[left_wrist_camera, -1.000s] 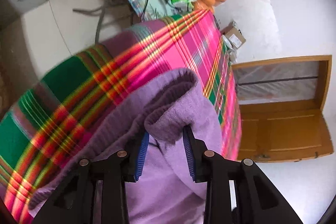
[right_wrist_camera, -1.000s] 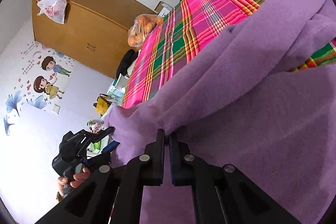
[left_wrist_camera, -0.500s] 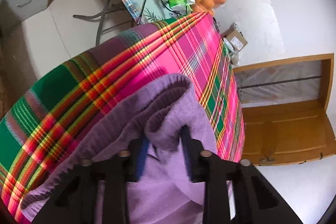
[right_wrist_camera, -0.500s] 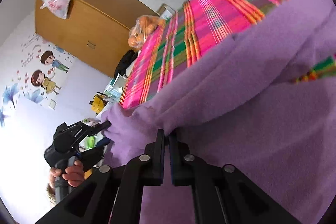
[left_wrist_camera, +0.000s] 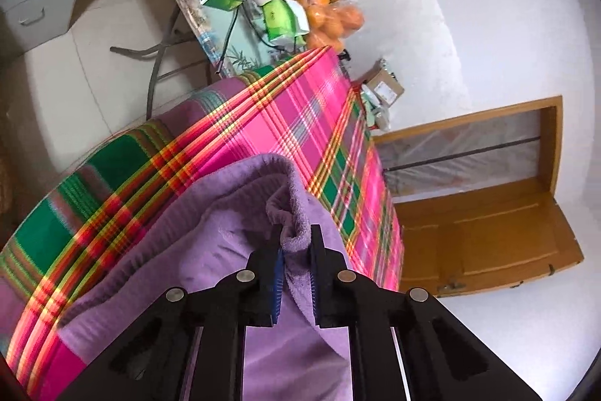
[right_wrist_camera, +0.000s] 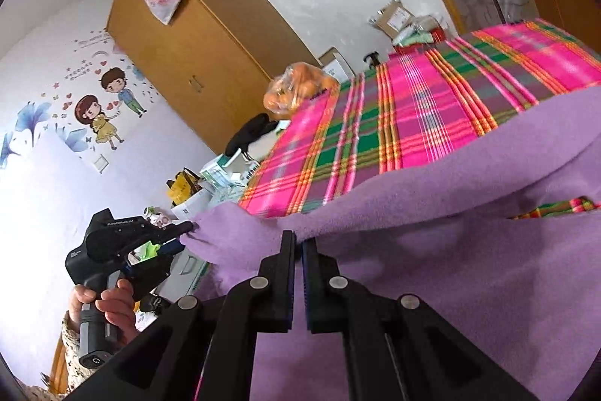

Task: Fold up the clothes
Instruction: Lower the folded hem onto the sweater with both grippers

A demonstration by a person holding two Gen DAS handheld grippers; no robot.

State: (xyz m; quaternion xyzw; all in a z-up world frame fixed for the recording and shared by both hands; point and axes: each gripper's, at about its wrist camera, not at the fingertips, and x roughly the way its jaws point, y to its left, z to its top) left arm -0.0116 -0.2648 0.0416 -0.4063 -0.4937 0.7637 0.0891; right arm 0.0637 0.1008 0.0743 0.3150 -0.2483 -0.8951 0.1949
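Between the left gripper's (left_wrist_camera: 295,243) closing jaws: a bunched fold of the soft purple fleece garment (left_wrist_camera: 225,235), pads pressing it. Right gripper (right_wrist_camera: 298,247) clenched on the garment's edge. Beyond both, the garment drapes over a pink-green plaid cloth (left_wrist_camera: 300,123); farther off, a bag of oranges (left_wrist_camera: 326,10).

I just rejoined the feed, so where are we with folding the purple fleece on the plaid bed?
Done: both edges are picked up. The right gripper is shut on the purple fleece garment. In hand: the left gripper has a bunched fold between its closing jaws, and the fleece hangs between the two above the pink and green plaid bedspread. Left: no neat fold shows yet; it must still be laid over and flattened.
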